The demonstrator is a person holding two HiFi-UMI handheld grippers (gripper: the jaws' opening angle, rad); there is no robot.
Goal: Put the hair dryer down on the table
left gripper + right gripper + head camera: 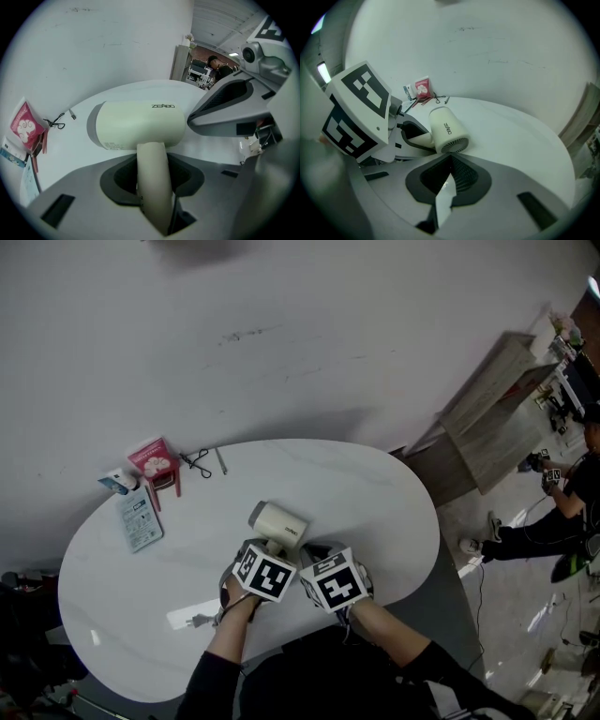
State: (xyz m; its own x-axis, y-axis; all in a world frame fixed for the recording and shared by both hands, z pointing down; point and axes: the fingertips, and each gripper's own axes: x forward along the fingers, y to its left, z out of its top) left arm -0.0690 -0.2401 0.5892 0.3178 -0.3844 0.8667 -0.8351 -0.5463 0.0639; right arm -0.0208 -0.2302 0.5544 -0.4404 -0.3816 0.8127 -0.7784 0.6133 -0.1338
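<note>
Near the 6 o'clock edge of the oval white table (375,493) we see the cream hair dryer (278,524), its handle pinched between the jaws of the left hand-held gripper (269,547). The left gripper view shows the handle running straight down into those jaws, with the barrel (140,124) lying crosswise above them. We cannot tell whether the dryer touches the table. Its grille end (452,144) faces the right hand-held gripper (451,161), whose jaws are pressed together at the tips just beside the dryer at 4 o'clock; we cannot name the pale sliver low in its gap.

From 12 to 3 o'clock of the dryer the table lies bare as far as its rim. At 10 o'clock, well apart and close to the far left edge, sit a pink packet (155,460), a pale blue card (141,518), an eyelash curler (196,463) and a small metal stick (221,461). A plug (197,620) rests on the table at 7 o'clock, near the left forearm. Beyond the rim at 2 o'clock stands a wooden cabinet (487,418).
</note>
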